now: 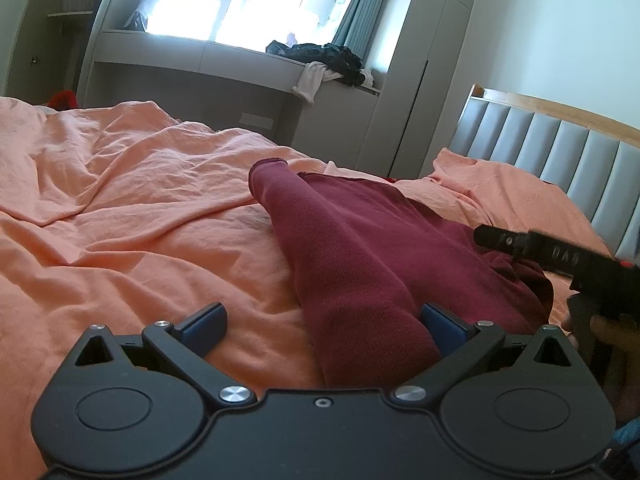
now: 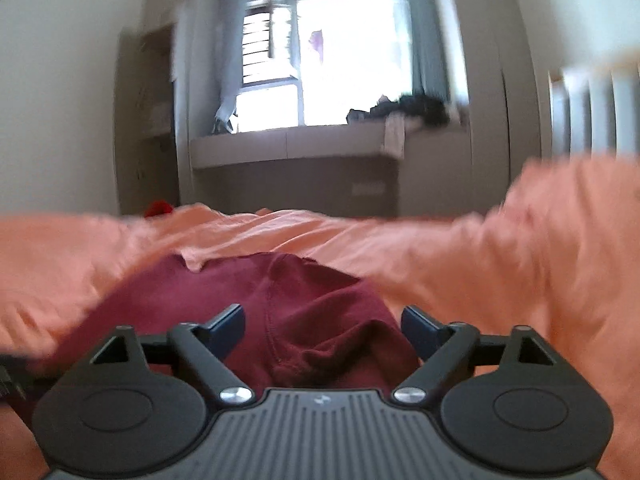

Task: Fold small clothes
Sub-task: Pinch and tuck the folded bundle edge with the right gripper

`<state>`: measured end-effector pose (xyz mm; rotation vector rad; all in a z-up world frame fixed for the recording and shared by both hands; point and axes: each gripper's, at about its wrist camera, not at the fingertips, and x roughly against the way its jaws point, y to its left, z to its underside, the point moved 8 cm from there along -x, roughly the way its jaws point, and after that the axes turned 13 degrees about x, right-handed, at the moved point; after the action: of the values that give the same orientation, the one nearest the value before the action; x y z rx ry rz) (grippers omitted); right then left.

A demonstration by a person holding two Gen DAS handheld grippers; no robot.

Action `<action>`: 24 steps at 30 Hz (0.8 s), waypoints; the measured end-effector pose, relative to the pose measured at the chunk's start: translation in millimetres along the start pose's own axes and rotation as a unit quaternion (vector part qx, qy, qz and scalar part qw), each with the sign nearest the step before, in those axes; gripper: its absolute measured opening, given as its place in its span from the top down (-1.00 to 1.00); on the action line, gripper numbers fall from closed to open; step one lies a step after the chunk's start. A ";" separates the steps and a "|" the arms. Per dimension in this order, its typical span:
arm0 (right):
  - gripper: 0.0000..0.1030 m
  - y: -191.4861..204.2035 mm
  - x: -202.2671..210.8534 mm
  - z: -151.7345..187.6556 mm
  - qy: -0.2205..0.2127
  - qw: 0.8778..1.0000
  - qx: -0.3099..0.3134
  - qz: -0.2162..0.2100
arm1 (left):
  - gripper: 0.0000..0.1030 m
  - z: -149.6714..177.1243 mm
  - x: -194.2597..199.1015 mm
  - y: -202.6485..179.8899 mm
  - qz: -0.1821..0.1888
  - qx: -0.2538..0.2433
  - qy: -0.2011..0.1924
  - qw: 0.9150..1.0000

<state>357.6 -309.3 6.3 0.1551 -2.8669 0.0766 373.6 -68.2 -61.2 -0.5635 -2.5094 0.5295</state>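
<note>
A dark red knit garment (image 1: 360,248) lies on the orange bedsheet (image 1: 140,208), with a long folded part running away from me toward a cuff-like end (image 1: 268,172). My left gripper (image 1: 322,326) stands open low over its near end; the right pad sits against the cloth's edge and the left pad is over bare sheet. In the right wrist view, which is blurred, the same garment (image 2: 288,300) bunches up between the wide-open jaws of my right gripper (image 2: 324,326), and neither pad presses on it. One of that gripper's black fingers (image 1: 504,240) reaches in over the garment's right side.
A grey padded headboard (image 1: 560,152) with a wooden top stands at the right. Beyond the bed are a window ledge (image 1: 240,50) with a pile of dark and white clothes (image 1: 320,60) and a tall wardrobe (image 1: 424,80). Something red (image 1: 64,98) lies past the bed's far left edge.
</note>
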 end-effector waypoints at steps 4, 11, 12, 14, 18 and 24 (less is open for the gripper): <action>-0.94 -28.4 -16.0 11.4 0.036 0.991 -0.118 -0.052 | -0.99 0.2 0.1 -0.1 -0.001 0.001 0.002 1.000; -0.99 -43.4 -33.7 42.6 0.077 0.973 -0.202 -0.083 | -0.99 -5.2 0.3 -3.5 -0.010 -0.004 0.013 1.000; -0.99 -42.1 -33.2 41.9 0.079 0.975 -0.191 -0.078 | -0.99 -6.3 0.6 -3.5 -0.010 -0.002 0.014 1.000; -0.99 -40.0 -32.8 42.5 0.079 0.979 -0.177 -0.069 | -0.99 -10.3 0.4 -3.8 -0.008 0.004 0.022 1.000; -0.99 -35.8 -35.4 43.9 0.077 0.979 -0.181 -0.060 | -0.99 -24.3 0.1 -5.7 0.005 0.025 0.035 0.999; -0.99 -30.0 -35.8 42.5 0.072 0.982 -0.168 -0.044 | -0.99 -51.4 -10.2 -14.8 0.007 0.034 0.027 0.999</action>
<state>384.1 -338.3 -43.1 0.1984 -2.6759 -0.3939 405.8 -72.5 -17.5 -0.5636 -2.4289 0.5945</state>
